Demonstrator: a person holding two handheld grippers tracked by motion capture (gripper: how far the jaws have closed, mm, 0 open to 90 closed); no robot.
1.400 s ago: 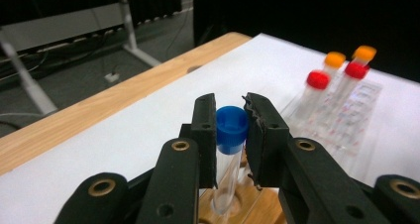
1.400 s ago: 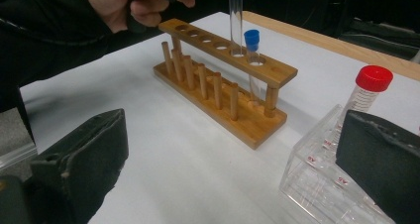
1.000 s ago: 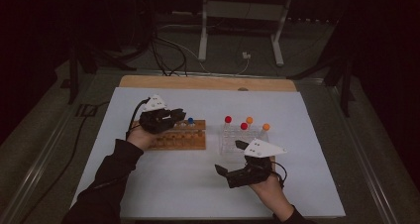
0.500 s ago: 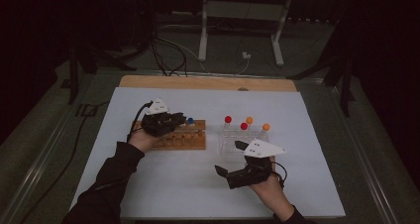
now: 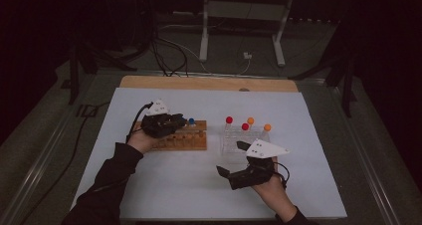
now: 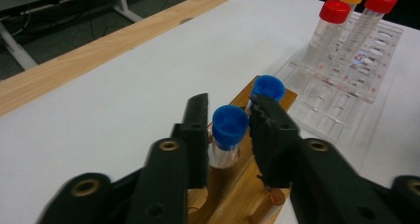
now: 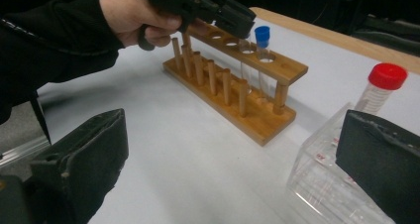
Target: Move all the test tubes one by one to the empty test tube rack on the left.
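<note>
Left gripper [image 6: 228,135] over the wooden rack [image 5: 186,140], jaws just easing apart round a blue-capped tube [image 6: 229,130].

The tube stands upright in a rack hole beside a second blue-capped tube [image 6: 267,88]; jaws flank its cap, slim gaps either side, not pinching. Right gripper [image 5: 234,160] sits low on the white tabletop [image 5: 164,185] just in front of the clear rack [image 5: 234,140] with red- and orange-capped tubes [image 5: 229,120], jaws spread wide, nothing between them.

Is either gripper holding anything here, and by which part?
Nothing is held. The left gripper has just been opening around a blue-capped tube seated in the wooden rack, pads clear. The right gripper is open and empty.
</note>
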